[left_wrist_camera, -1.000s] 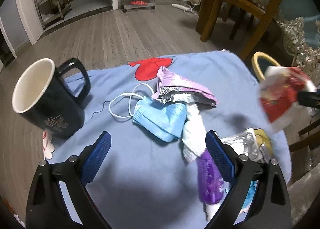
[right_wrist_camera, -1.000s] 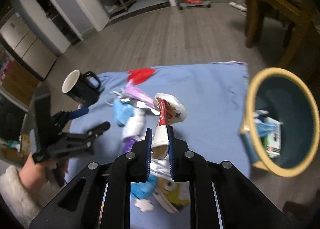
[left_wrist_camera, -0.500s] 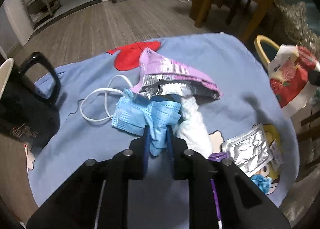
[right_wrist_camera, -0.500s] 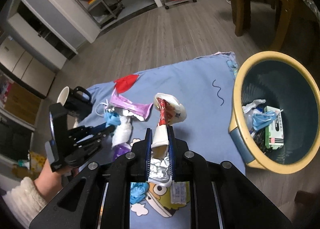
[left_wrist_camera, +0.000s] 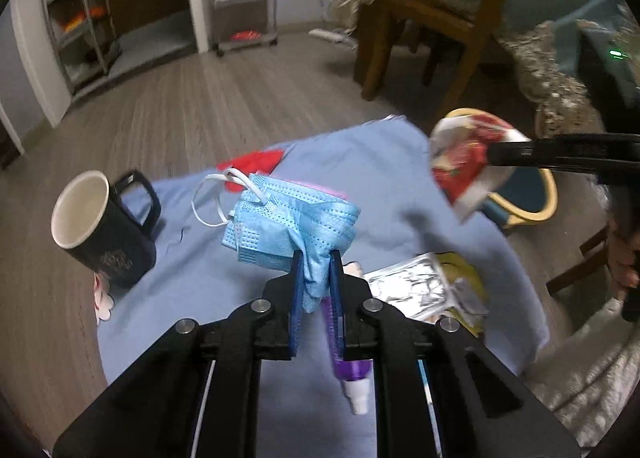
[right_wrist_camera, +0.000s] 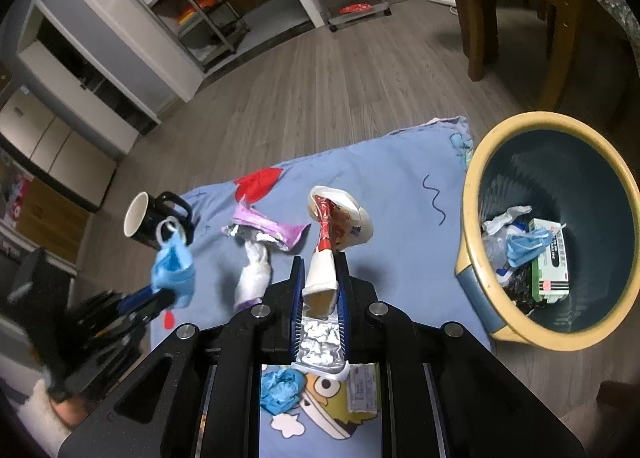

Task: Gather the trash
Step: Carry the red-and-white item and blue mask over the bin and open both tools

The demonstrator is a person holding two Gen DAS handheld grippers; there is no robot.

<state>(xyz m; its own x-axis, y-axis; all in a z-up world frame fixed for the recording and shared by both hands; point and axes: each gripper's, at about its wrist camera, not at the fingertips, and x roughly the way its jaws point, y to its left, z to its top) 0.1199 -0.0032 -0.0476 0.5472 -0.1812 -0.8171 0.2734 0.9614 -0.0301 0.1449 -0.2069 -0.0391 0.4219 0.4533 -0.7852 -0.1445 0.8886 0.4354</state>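
Your left tongs (left_wrist_camera: 316, 258) pinch the blue face mask (left_wrist_camera: 288, 226) clear of the blue cloth (left_wrist_camera: 380, 162), while your right tongs (right_wrist_camera: 320, 258) clamp the flattened paper cup (right_wrist_camera: 332, 230), both ready for the bin (right_wrist_camera: 480, 162) at the right.

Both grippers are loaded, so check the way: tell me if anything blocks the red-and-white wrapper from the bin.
Nothing visible does. The right gripper holds the red-and-white wrapper above the blue cloth; the bin is open-topped, with bare cloth between.

My left wrist cam looks steeply down along its fingers (left_wrist_camera: 297, 282), close over the blue cloth (left_wrist_camera: 384, 186). Right wrist cam sits higher, also tilted down, facing the same cloth (right_wrist_camera: 400, 186). Both catch the mug (left_wrist_camera: 96, 226) (right_wrist_camera: 148, 220) and the bin (right_wrist_camera: 548, 234).
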